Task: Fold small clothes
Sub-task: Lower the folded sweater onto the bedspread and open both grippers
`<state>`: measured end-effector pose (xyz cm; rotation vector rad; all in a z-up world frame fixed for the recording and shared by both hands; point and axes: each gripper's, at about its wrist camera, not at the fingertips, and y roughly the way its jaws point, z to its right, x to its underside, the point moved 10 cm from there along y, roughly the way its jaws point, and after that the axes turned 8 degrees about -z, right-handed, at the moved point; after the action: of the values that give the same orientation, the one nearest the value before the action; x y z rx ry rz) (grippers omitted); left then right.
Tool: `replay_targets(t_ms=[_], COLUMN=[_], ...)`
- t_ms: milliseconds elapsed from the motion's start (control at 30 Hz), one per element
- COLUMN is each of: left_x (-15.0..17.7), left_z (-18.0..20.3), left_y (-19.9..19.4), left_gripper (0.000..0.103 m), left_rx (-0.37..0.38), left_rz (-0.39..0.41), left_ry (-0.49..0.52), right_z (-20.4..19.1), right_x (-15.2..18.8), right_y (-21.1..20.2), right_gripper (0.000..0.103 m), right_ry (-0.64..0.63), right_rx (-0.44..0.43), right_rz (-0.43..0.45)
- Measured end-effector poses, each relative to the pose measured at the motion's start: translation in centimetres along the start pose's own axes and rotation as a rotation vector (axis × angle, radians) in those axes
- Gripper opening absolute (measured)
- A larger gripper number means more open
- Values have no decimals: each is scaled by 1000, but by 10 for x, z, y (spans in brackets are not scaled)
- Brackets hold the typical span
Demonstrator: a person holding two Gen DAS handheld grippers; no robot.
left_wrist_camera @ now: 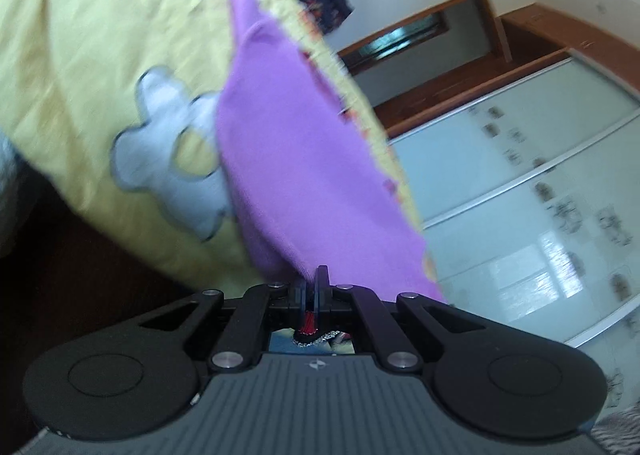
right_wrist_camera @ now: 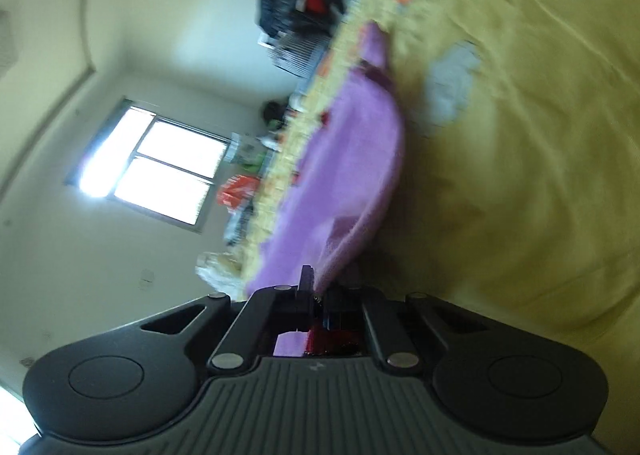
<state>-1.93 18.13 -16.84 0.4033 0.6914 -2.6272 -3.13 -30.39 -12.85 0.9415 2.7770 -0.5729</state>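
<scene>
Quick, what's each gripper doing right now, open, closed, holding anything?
Left gripper: closed, pinching an edge of the purple garment.
Right gripper: closed on another edge of the same purple garment.

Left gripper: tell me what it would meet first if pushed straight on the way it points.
The purple garment that the left gripper is already shut on; behind it, probably the yellow bedspread, though depth is unclear.

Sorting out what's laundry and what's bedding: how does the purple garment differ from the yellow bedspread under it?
The purple garment is small and plain; the yellow bedspread is broad, with grey patches. The garment is pinched at an edge by the left gripper and the right gripper; the bedspread lies ungripped. Both are soft fabric.
</scene>
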Motion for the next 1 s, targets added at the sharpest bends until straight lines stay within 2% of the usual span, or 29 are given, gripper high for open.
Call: replay_targets(t_ms=[100, 233, 333, 467, 600, 800, 900, 1000], left_x=[-4, -7, -3, 1, 7, 11, 0, -25], left_z=[19, 37, 49, 57, 65, 68, 60, 53], left_y=[-11, -32, -48, -69, -83, -85, -78, -72], left_gripper=[2, 2, 2, 2, 2, 2, 2, 2], left_rx=[27, 103, 113, 128, 130, 154, 161, 152], left_rz=[36, 88, 112, 151, 154, 165, 170, 210], left_ry=[33, 29, 36, 22, 33, 32, 3, -35], right_z=[-29, -66, -85, -93, -94, -86, -79, -76], right_x=[0, -2, -1, 7, 24, 35, 20, -9], right_y=[-12, -29, -41, -53, -60, -71, -68, -52], right_gripper=[4, 4, 4, 4, 4, 4, 4, 4], right_ry=[-42, -105, -127, -112, -76, -29, -39, -61], right_rx=[-72, -131, -145, -166, -192, -157, -166, -189], right_rz=[29, 74, 93, 105, 102, 115, 140, 151])
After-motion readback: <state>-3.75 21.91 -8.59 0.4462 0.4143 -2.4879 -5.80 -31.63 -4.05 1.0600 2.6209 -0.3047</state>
